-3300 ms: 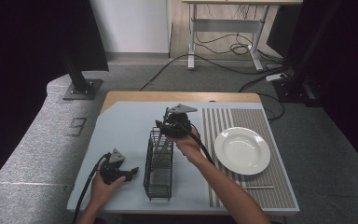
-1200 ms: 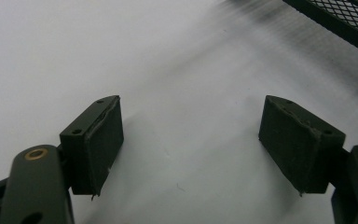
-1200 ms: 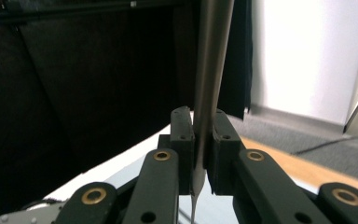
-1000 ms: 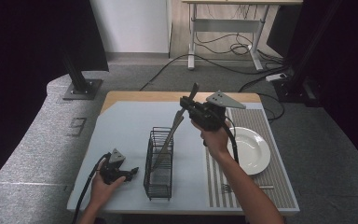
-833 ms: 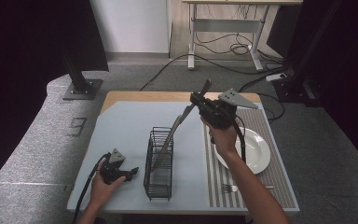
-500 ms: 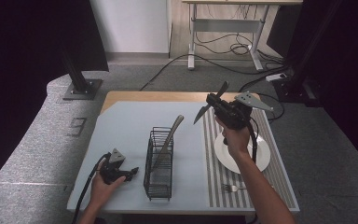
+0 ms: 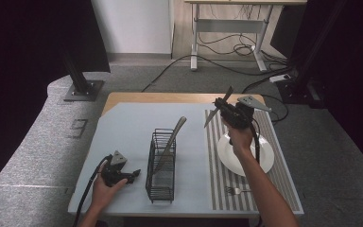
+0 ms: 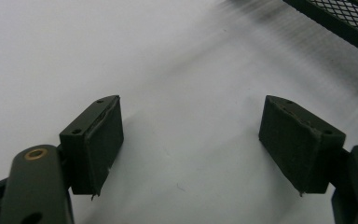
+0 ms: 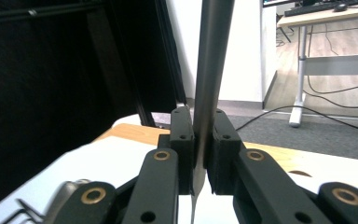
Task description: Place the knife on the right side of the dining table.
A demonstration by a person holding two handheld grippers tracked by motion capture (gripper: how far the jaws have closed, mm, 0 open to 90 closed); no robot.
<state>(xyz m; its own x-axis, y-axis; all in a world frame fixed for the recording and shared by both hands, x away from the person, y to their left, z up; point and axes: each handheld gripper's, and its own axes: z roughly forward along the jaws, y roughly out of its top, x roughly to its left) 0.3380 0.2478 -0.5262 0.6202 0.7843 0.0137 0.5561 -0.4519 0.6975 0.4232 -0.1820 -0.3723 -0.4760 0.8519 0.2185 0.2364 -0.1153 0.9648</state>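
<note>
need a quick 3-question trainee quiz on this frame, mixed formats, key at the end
1. True or false: the right tongs are shut on a knife.
2. What lies on the striped mat in front of the white plate?
A. a spoon
B. a fork
C. a cup
3. Fill in: the left tongs rest with jaws ____ on the table, beside the black wire caddy.

Key:
1. True. The pads clamp the blade, held in the air above the plate's far edge.
2. B. The fork.
3. Open, nothing between them. One utensil leans in the caddy.
</note>
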